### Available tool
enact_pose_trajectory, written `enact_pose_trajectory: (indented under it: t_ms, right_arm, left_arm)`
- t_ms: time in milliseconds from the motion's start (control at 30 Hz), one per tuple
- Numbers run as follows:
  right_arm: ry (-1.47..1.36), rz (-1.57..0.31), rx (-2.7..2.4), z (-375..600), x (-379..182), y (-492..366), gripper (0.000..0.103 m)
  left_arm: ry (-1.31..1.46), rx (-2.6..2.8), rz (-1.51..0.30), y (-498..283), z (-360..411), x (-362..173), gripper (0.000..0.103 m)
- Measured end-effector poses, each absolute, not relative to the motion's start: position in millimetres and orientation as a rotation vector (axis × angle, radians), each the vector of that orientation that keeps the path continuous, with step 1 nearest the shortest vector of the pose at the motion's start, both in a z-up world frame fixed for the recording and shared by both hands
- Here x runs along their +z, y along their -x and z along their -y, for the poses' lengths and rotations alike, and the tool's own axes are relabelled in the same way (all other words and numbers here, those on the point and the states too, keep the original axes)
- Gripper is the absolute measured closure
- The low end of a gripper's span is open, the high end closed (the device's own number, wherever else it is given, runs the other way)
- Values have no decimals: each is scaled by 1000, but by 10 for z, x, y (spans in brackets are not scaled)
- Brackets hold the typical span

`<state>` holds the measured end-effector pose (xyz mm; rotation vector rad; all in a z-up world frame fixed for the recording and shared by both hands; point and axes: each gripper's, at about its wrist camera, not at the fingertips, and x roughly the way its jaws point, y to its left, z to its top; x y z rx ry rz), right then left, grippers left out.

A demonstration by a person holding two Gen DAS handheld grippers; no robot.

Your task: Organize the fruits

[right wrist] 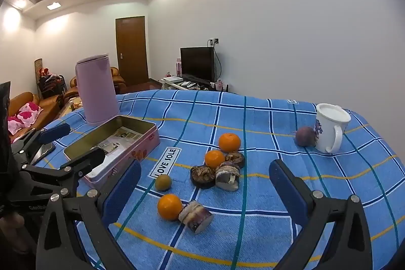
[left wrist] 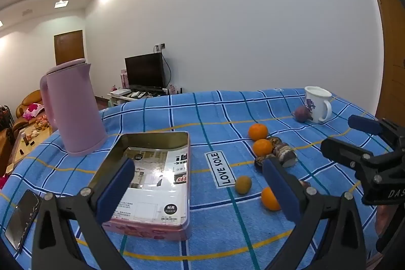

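Note:
An open pink tin box [left wrist: 149, 184] [right wrist: 119, 143] lies on the blue checked cloth, with only printed paper inside. Three oranges [right wrist: 229, 142] [right wrist: 214, 158] [right wrist: 169, 206], a small green fruit [right wrist: 163, 182] and a purple fruit [right wrist: 305, 136] lie to its right, among brown cake pieces [right wrist: 202, 176]. My left gripper [left wrist: 200, 184] is open and empty, hovering over the box's near right side; it also shows in the right wrist view [right wrist: 73, 143]. My right gripper [right wrist: 205, 191] is open and empty above the near orange and a cake piece [right wrist: 196, 216].
A pink kettle [left wrist: 73, 105] [right wrist: 97, 90] stands behind the box. A white flowered mug [left wrist: 317, 104] [right wrist: 329, 128] stands at the far right beside the purple fruit. A phone [left wrist: 22, 219] lies at the cloth's left edge. A "LOVE SOLE" label [left wrist: 221, 168] is on the cloth.

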<state>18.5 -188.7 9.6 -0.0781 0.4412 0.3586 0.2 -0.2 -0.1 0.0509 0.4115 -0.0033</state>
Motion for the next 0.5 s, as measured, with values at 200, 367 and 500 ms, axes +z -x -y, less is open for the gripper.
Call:
enact_pose_trajectory:
  t_ms: [200,367,500]
  right_arm:
    - [72,-462,365,1917,62,-202,1]
    - [72,-475,357,1929,15,-222,1]
    - [74,-472,347,1920,12,-215,1]
  left_arm:
    - [-39,-7,-420,-17,6,-5,0]
    - [-45,-11,-410,48,52,-30,0]
    - [-40,-17,-411,35,21,7,0]
